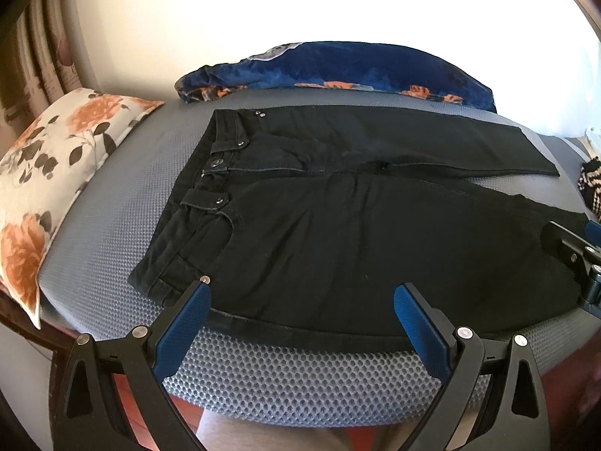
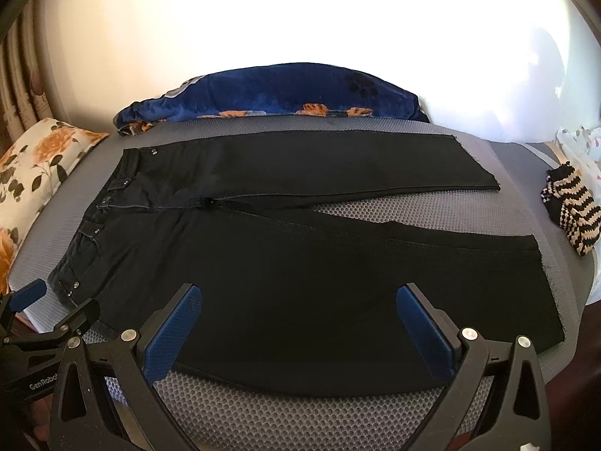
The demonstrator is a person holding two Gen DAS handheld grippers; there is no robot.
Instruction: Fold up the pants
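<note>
Black pants (image 1: 338, 225) lie flat on a grey mesh mattress (image 1: 124, 195), waistband to the left, both legs spread to the right. In the right wrist view the pants (image 2: 300, 282) show a gap between the two legs. My left gripper (image 1: 302, 293) is open, hovering over the near edge of the pants close to the waistband corner. My right gripper (image 2: 300, 297) is open above the near leg's lower edge. Nothing sits between either pair of fingers. The right gripper (image 1: 578, 259) shows at the right edge of the left wrist view, the left gripper (image 2: 45, 308) at the right wrist view's left edge.
A floral pillow (image 1: 49, 173) lies at the mattress's left end. A blue blanket with orange flowers (image 1: 338, 67) is bunched along the far side against the wall. A striped knitted item (image 2: 571, 214) rests on the mattress (image 2: 544, 173) at the right, beyond the leg ends.
</note>
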